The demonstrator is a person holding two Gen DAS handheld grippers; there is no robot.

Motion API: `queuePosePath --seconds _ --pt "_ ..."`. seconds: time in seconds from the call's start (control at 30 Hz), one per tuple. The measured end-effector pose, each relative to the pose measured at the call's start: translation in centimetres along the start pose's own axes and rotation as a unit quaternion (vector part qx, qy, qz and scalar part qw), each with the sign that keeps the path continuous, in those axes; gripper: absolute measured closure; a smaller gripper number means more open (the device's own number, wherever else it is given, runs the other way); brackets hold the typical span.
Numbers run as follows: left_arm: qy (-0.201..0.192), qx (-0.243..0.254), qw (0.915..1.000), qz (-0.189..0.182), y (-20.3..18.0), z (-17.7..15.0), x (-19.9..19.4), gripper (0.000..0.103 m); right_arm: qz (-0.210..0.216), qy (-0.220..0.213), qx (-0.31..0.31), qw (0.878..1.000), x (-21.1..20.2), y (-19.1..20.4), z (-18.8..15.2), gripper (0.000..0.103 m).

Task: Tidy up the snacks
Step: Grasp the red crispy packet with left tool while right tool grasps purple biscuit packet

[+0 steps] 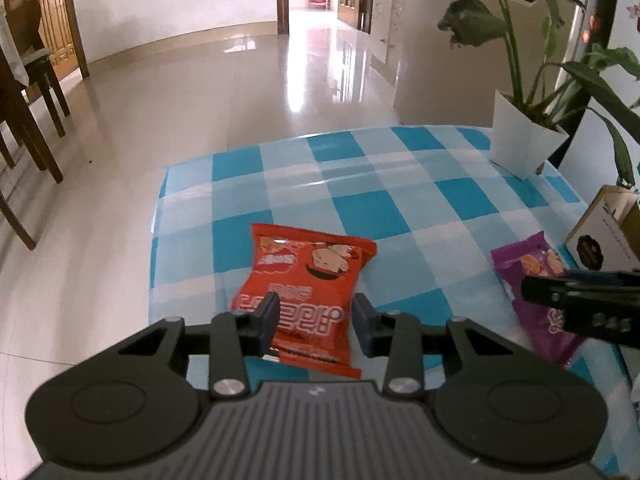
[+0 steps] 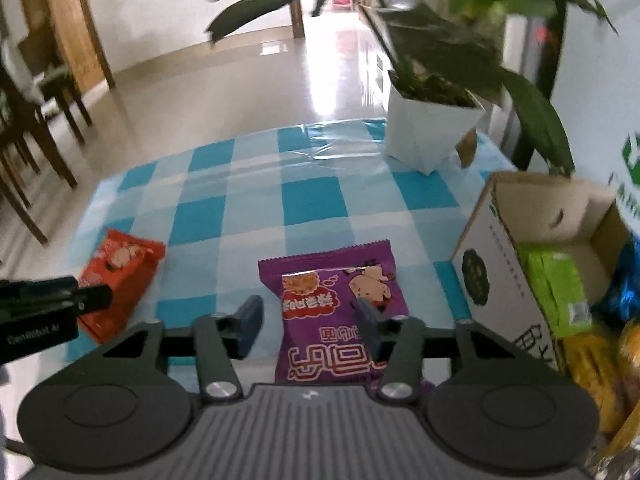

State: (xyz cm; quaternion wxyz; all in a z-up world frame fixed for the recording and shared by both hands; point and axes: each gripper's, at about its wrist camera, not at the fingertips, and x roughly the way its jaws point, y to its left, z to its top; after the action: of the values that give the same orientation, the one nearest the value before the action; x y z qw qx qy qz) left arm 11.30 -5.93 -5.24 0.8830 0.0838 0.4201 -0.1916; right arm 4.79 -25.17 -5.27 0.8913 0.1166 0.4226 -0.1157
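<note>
Your left tool [image 1: 314, 322] grips the crinkly red snack packet [image 1: 308, 280]. Right tool [image 2: 308, 326] straddles the purple foil packet [image 2: 340, 312], contact unclear. Only your right view shows inside the cardboard box [image 2: 504, 280].

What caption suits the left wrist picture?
Left gripper shut on red snack packet over the blue checked tablecloth.

From the left wrist we look steeply down along the fingers, close over the near left part of the table [image 1: 400, 184], facing its far edge and the floor beyond. From the right wrist we look the same way, nearer the right edge, close to the box [image 2: 496, 264]. We share both views' table, red packet [image 1: 304, 296] [image 2: 120, 276], purple packet [image 1: 536, 280] [image 2: 336, 300], plant pot [image 1: 520, 140] [image 2: 428, 132]
</note>
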Motion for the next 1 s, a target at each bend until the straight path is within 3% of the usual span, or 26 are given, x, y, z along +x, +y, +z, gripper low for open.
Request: queuePosePath --seconds 0.1,0.2,0.4,0.63,0.77,1.0 --pt "0.001 -0.01 0.9999 0.002 0.4 0.2 0.3 0.044 -0.027 -0.011 0.005 1.0 -0.3 -0.4 0.0 0.012" --pt "0.005 -0.01 0.9999 0.0 0.4 0.2 0.8 0.04 -0.044 -0.007 -0.01 0.999 0.3 -0.3 -0.1 0.007" --pt "0.015 0.001 0.9999 0.003 -0.3 0.0 2.2 0.027 -0.035 0.047 0.016 0.998 3.1 -0.5 -0.8 0.005" --pt "0.011 0.018 0.9997 0.012 -0.9 0.0 3.0 0.012 -0.046 0.044 0.021 0.998 3.9 0.0 -0.9 0.001" --pt "0.047 0.015 0.9984 0.029 -0.7 -0.5 4.4 0.002 -0.047 0.046 0.012 0.998 4.1 0.2 -0.9 0.0" --pt "0.055 -0.02 0.998 0.022 0.1 -0.5 4.8 0.0 -0.048 0.046 0.005 0.998 4.2 0.1 -0.8 0.0"
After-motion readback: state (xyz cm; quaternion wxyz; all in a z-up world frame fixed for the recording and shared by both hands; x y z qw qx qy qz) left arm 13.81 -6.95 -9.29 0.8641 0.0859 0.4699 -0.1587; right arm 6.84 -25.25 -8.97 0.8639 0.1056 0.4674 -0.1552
